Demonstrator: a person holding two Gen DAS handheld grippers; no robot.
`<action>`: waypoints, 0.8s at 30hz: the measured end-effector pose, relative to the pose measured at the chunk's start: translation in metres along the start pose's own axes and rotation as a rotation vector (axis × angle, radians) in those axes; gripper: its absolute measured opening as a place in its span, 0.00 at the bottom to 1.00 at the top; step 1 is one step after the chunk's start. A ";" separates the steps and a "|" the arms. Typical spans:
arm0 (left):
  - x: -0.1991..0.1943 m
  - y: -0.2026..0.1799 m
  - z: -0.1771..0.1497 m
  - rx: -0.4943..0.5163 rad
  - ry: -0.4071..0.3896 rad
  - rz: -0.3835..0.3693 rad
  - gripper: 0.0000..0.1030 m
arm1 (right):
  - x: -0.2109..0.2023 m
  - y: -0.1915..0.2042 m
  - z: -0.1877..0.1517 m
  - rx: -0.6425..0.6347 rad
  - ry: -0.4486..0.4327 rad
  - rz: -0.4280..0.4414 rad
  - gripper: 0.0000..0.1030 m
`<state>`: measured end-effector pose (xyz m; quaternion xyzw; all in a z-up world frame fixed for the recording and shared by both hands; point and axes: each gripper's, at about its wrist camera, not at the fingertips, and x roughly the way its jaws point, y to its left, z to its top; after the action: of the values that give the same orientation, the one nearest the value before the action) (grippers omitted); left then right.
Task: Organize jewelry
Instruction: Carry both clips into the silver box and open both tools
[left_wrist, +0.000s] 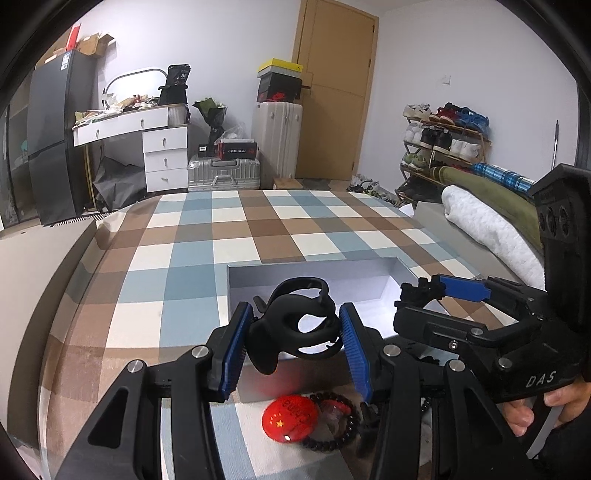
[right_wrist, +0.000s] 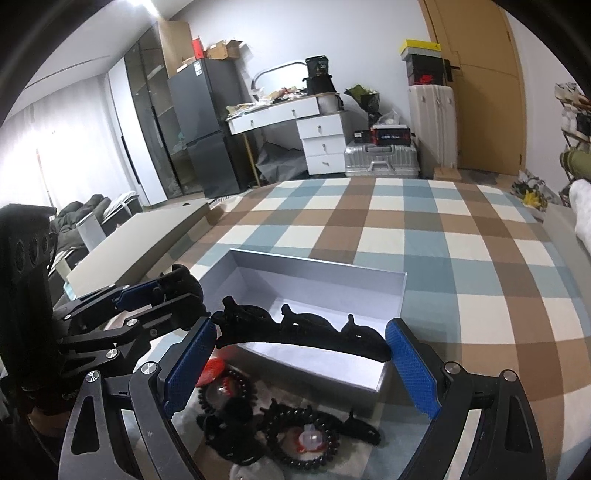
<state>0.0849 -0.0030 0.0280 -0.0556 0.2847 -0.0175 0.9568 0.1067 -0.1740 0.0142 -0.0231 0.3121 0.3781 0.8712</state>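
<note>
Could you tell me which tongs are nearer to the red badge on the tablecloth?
Left. The left tongs hang almost directly above the red badge; the right tongs are off to its right, beside the box.

Two grippers: left gripper (left_wrist: 295, 343) and right gripper (right_wrist: 301, 363), each holding one black hair claw clip (left_wrist: 295, 328) (right_wrist: 295, 332). One grey open box (right_wrist: 317, 273), one red badge (left_wrist: 290, 417). Two black bead bracelets (right_wrist: 306, 439) (right_wrist: 227, 391) on the cloth, plus one more black clip (right_wrist: 360, 428).
</note>
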 end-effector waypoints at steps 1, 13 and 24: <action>0.001 -0.001 0.001 0.001 0.001 0.000 0.41 | 0.001 -0.001 0.000 0.002 -0.007 0.001 0.91; 0.017 -0.001 -0.001 -0.004 0.047 0.011 0.41 | 0.010 -0.001 0.004 -0.006 0.001 -0.009 0.91; -0.001 -0.005 -0.001 -0.007 0.053 -0.027 0.76 | -0.020 0.000 -0.002 -0.040 -0.038 -0.029 0.98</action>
<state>0.0836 -0.0079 0.0276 -0.0621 0.3092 -0.0310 0.9484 0.0948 -0.1872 0.0238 -0.0381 0.2876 0.3721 0.8817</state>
